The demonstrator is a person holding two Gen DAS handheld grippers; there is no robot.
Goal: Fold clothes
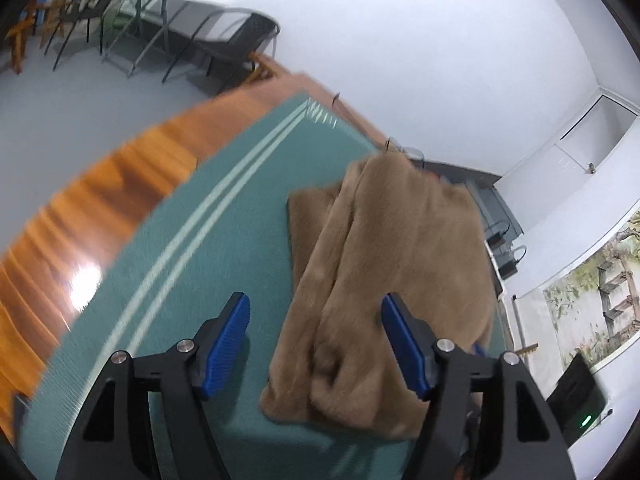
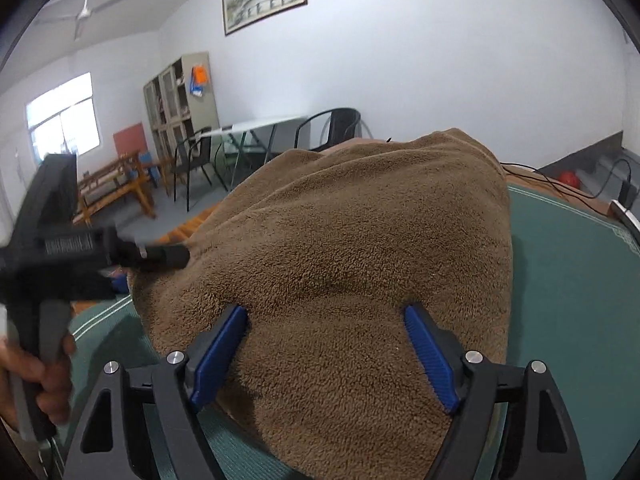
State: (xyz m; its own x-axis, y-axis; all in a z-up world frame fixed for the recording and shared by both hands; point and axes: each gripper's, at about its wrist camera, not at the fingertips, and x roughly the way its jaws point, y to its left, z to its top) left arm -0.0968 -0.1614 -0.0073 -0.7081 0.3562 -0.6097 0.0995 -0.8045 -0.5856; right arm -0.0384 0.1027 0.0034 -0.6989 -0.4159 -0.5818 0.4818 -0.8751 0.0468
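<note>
The brown fleece garment [image 1: 384,280] lies on a green mat [image 1: 208,248] with two pale stripes, and the mat covers a wooden table [image 1: 100,184]. In the left wrist view the garment is folded into a long shape that runs from 1 o'clock down to 6 o'clock, with soft ridges along its length and a thick rolled end near the bottom. Its pile looks short and fuzzy, of one plain colour.

The left gripper [image 1: 316,344] has its blue pads spread wide; the garment's lower end lies between them, but the pads do not press on it. The right gripper [image 2: 326,354] is also spread wide over the fabric [image 2: 340,248], which fills the middle of that view and bulges up like a mound; no pad pinches it.

At 9 o'clock in the right wrist view, the other gripper's black body is blurred, and a hand [image 2: 36,376] grasps its handle; its tip meets the garment's edge, but contact cannot be judged. The garment's far side is hidden behind its own bulge. The table's edge in the left view is smeared by motion blur.
</note>
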